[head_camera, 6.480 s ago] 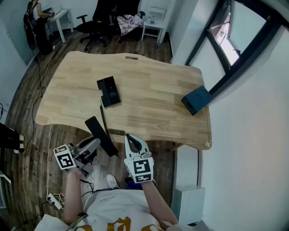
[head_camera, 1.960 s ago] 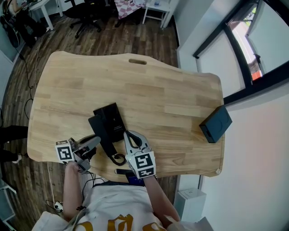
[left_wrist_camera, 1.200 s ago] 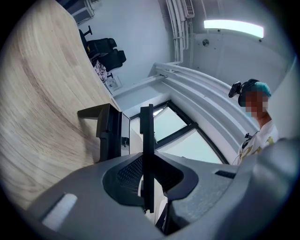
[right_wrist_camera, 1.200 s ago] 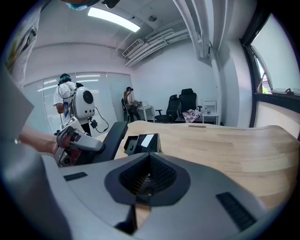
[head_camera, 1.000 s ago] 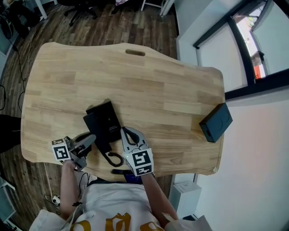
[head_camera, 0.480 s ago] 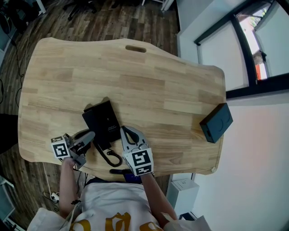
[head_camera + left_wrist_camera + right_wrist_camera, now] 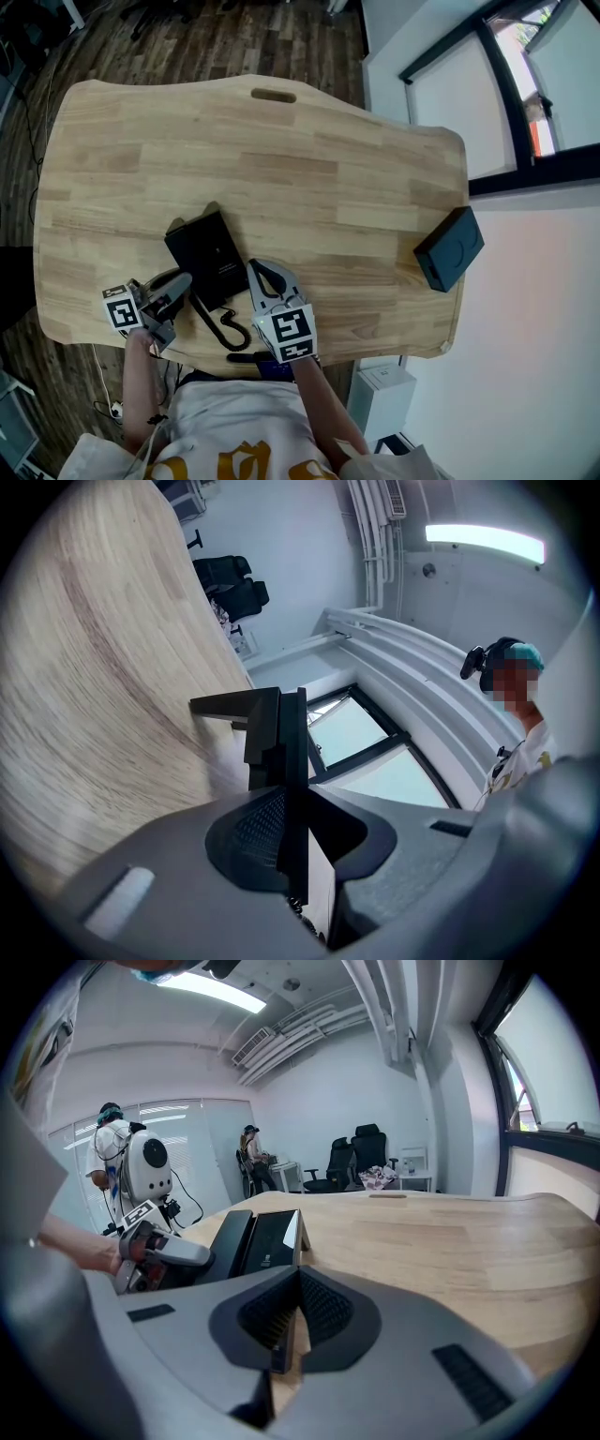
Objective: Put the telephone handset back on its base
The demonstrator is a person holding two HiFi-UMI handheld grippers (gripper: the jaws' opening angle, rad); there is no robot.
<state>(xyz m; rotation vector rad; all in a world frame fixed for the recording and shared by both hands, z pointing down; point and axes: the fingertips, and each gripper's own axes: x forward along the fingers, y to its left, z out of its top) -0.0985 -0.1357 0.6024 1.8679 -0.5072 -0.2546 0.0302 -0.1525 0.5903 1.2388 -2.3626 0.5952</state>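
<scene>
Over the last two seconds the left gripper [image 7: 176, 286], jaws pinching the slim black telephone handset [image 7: 222, 1239], has lowered it to lie along the left side of the flat black telephone base [image 7: 217, 251] on the pale wooden table [image 7: 309, 169] (its curly black cord [image 7: 230, 328] trails toward the near edge). It looks seated or nearly so, so letting go seems next. The right gripper [image 7: 263, 278] waits just beside the base, jaws pressed together on nothing.
</scene>
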